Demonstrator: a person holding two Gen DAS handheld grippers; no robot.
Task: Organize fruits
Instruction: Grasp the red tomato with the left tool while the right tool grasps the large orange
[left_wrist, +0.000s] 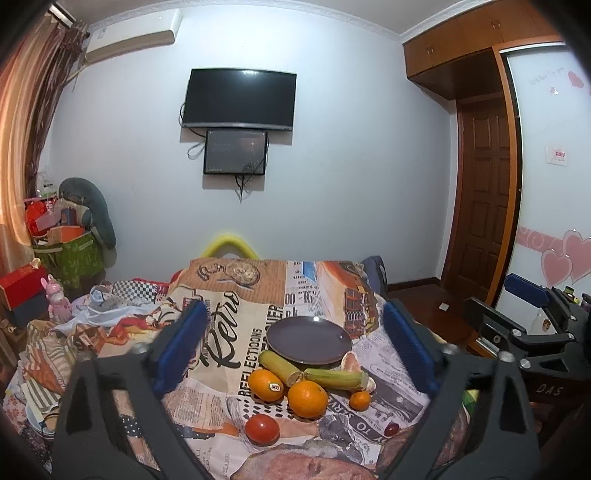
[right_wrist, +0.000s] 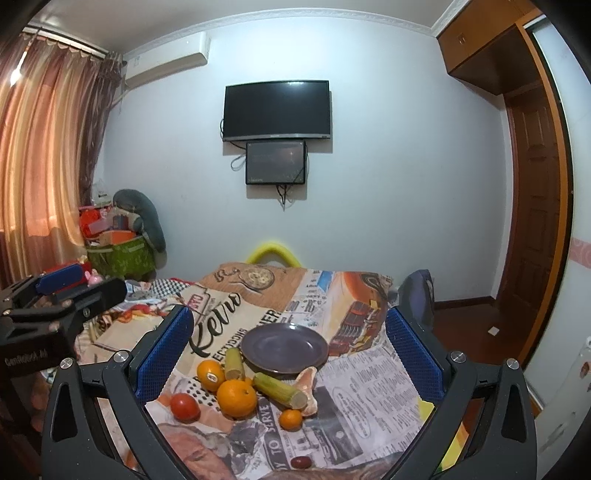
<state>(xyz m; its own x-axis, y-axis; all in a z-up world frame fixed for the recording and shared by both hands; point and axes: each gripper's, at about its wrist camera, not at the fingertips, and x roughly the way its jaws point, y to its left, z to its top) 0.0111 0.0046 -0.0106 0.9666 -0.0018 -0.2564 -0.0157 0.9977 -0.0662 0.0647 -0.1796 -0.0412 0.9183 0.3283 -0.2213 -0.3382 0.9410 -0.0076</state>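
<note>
A dark purple plate sits empty on the printed tablecloth. In front of it lie two oranges, one with a sticker, a small tangerine, a red tomato, two green cane pieces, peeled citrus segments and a small red date. My left gripper and right gripper are both open and empty, held above the table short of the fruit.
The tablecloth covers a small table with a yellow chair back behind it. Clutter, boxes and a pink toy lie at the left. A wooden door and wooden floor are at the right. The right gripper shows in the left view.
</note>
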